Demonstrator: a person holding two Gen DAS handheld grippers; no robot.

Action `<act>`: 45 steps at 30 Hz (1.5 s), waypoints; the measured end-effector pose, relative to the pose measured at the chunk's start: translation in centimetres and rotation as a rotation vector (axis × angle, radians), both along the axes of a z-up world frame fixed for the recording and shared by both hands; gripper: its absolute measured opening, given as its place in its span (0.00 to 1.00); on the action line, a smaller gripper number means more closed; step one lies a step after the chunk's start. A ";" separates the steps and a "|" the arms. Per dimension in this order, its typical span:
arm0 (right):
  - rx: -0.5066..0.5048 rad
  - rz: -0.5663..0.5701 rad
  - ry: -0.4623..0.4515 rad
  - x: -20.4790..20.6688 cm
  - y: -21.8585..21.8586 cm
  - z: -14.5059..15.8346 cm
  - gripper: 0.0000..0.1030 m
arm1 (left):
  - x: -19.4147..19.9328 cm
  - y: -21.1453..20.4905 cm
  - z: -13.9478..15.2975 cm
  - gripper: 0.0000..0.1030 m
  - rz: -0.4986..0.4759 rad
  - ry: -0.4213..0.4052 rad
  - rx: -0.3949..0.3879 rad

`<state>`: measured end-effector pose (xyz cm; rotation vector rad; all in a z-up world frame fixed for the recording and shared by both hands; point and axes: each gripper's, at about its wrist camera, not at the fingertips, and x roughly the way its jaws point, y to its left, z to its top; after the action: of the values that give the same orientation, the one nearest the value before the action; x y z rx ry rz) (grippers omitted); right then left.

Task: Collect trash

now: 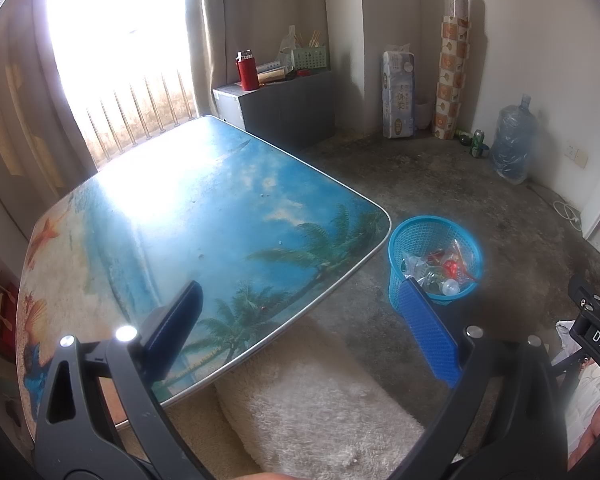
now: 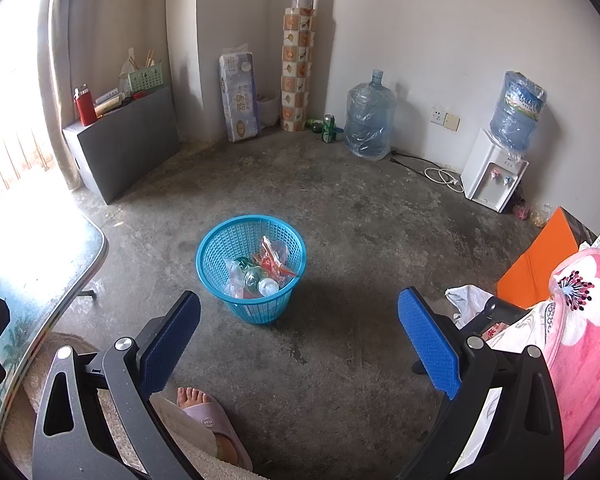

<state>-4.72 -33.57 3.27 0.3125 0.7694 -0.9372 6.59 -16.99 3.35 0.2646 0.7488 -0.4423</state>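
While both grippers, left gripper [image 1: 304, 328] and right gripper [image 2: 300, 340], hang wide apart and hold nothing, the trash [image 2: 260, 270] sits in the basket [image 2: 216, 240] at twelve o'clock, seemingly finished.

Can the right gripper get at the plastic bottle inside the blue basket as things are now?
Probably yes. The right gripper has its jaws open and empty, and bare floor lies between it and the blue basket. The plastic bottle lies on top of the wrappers, uncovered.
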 end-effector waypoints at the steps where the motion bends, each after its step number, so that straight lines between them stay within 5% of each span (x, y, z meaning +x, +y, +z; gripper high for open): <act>1: 0.001 -0.002 0.000 -0.1 0.0 -0.1 0.94 | -0.1 0.0 0.0 0.92 -0.001 0.000 -0.001; 45: 0.006 -0.004 -0.003 -0.6 -0.2 0.0 0.94 | 0.0 0.0 0.0 0.92 0.000 -0.004 0.001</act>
<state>-5.31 -33.79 3.22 0.3207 0.7694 -0.9382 6.56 -16.97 3.34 0.2666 0.7453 -0.4416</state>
